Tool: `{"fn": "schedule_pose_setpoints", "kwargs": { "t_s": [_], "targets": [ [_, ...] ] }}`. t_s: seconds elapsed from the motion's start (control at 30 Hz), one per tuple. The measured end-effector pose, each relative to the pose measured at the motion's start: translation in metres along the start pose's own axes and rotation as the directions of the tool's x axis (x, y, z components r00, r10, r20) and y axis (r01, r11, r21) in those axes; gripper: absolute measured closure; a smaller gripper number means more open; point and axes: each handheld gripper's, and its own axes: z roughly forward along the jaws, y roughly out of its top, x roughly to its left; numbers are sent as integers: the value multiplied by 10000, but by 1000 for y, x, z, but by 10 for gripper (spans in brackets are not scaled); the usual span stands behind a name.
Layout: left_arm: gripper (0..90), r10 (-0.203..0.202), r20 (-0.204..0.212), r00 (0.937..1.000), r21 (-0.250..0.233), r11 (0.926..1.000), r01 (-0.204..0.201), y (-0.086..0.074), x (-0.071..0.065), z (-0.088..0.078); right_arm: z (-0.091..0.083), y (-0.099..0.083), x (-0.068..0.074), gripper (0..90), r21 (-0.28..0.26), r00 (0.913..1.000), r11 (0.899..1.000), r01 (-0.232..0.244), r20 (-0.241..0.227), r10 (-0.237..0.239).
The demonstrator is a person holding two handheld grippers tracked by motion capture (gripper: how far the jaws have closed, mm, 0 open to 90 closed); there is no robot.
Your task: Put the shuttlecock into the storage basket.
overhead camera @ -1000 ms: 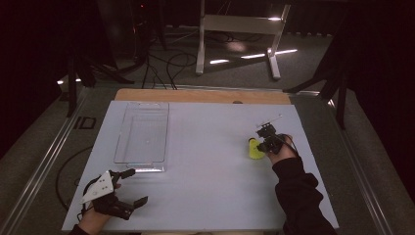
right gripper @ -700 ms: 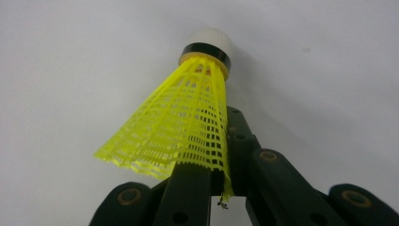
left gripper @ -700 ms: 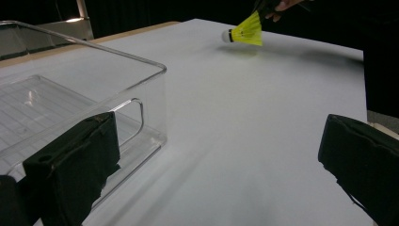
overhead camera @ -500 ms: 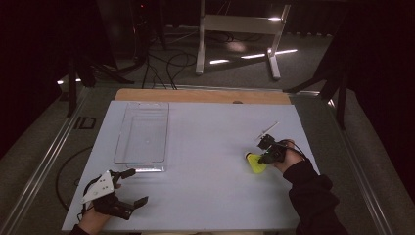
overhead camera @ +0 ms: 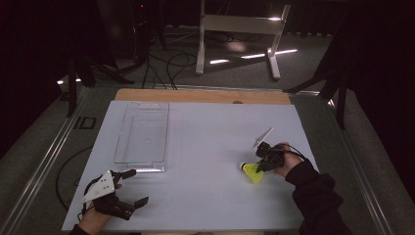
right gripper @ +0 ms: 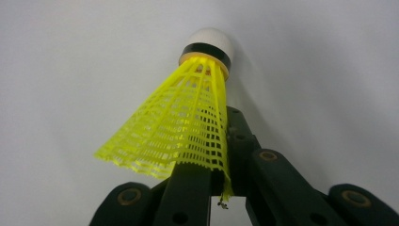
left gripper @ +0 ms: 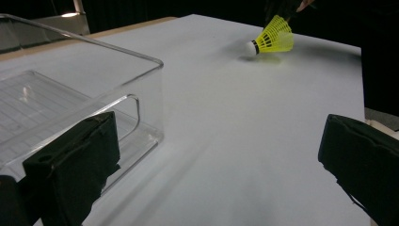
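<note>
presently listed: yellow plastic mesh shuttlecock with white cork tip and black band point(overhead camera: 251, 171), lying at the right side of the pale grey table sheet point(overhead camera: 210, 147), its skirt rim pinched between the jaws of the right gripper point(overhead camera: 259, 165), tip pointing away from the hand. left gripper point(overhead camera: 131, 188), near front left corner, jaws spread wide with nothing between them. clear rectangular plastic tray point(overhead camera: 143, 132), on the left half of the sheet, just beyond the left gripper, well apart from the shuttlecock.
</note>
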Motion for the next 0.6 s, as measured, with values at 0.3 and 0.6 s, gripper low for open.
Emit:
{"fn": "schedule_pose_setpoints", "kwargs": {
  "t_s": [0.3, 0.6],
  "targets": [
    [3, -63, 465, 9989, 530, 9986, 38, 5, -1, 3, 2, 6, 6, 896, -10, 9964, 9980, 635, -554, -635],
    [3, -242, 873, 9959, 795, 9967, 173, 7, -2, 6, 4, 12, 13, 897, -86, 9820, 9850, 1721, -771, -1723]
  ]
}}
